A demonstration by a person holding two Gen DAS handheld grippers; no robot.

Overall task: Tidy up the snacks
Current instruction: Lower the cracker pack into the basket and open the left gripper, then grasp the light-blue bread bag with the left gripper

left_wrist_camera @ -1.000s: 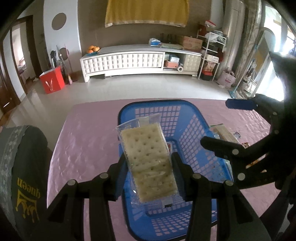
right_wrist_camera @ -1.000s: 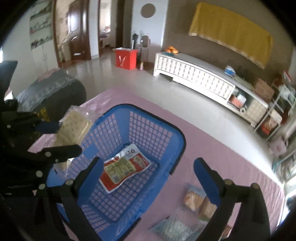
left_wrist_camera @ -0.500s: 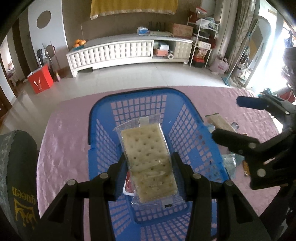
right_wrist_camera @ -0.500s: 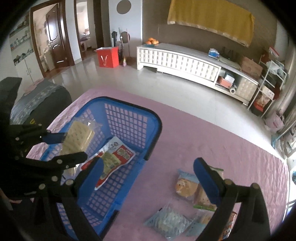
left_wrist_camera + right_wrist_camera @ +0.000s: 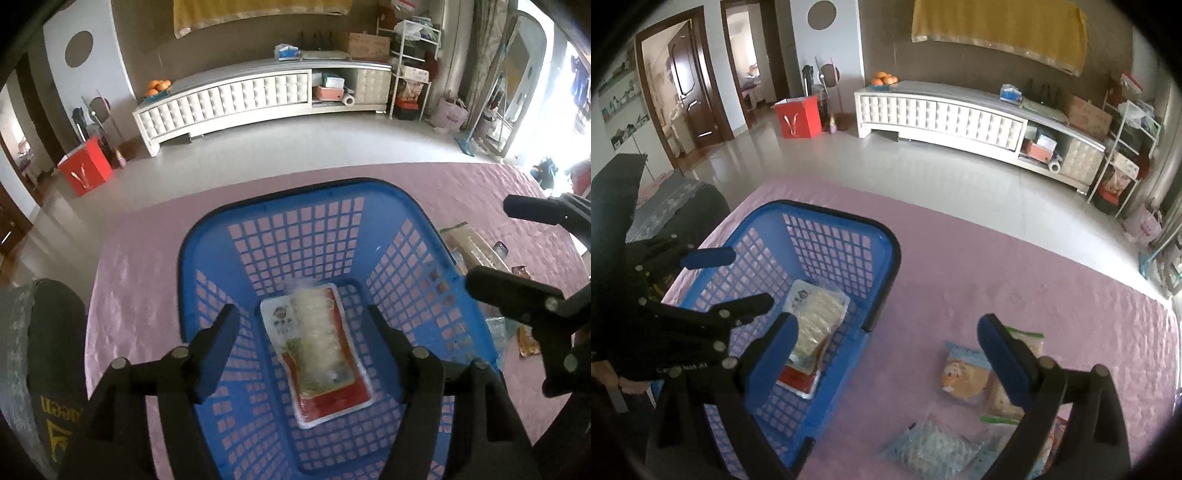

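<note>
Left gripper [image 5: 301, 325] over blue plastic basket with holes [image 5: 369, 236], jaws opening, nothing between fingers. See-through pack of pale crackers [image 5: 319, 332], blurry, lying on top of red and white snack pack [image 5: 332, 397] on basket floor. Basket sits on pink tablecloth [image 5: 979, 266]. Right gripper [image 5: 886, 339] wide open, holding nothing, above cloth beside basket. More snack bags [image 5: 964, 376] on cloth near right gripper.

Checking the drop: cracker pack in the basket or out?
In: the cracker pack lies on a red packet in the blue basket.
</note>
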